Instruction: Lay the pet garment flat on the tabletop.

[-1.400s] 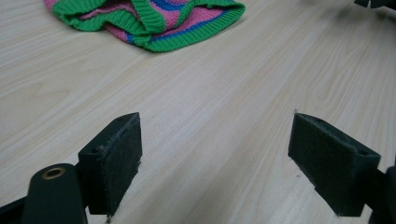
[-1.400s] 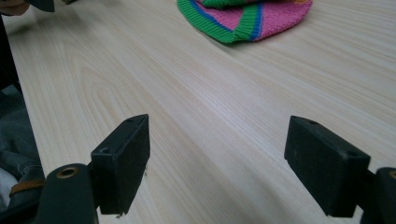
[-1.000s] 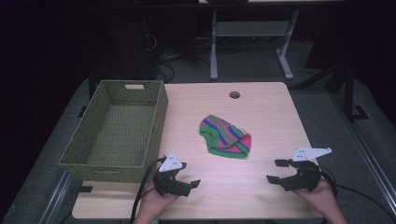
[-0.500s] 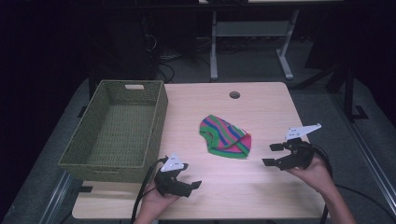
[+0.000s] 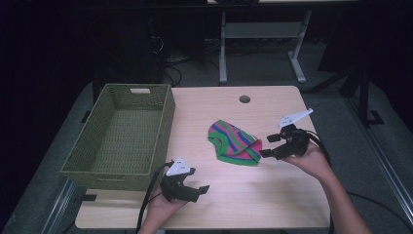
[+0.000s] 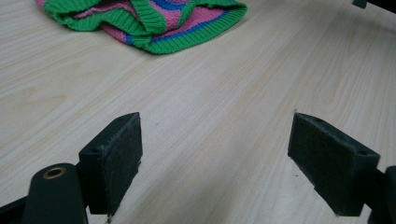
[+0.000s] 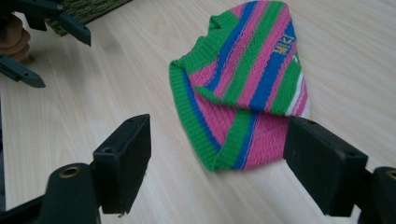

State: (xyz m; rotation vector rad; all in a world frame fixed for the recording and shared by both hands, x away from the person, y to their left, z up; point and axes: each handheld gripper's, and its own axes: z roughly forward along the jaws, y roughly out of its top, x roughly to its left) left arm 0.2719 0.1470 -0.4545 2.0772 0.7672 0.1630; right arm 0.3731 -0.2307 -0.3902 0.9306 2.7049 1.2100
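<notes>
A light wood-grain table (image 5: pixel 272 204) with rounded corners stands in a dim room; a round cable hole (image 5: pixel 244 99) sits near its far edge. The floor (image 5: pixel 380 161) around it is grey carpet, darker toward the back. Beyond the table stands the pale metal frame (image 5: pixel 258 34) of another desk, its two legs ending in flat feet, with a crossbar between them. Black cables (image 5: pixel 170 58) lie tangled on the floor to the left of that frame. The far background is almost black, while light falls evenly on the tabletop.
</notes>
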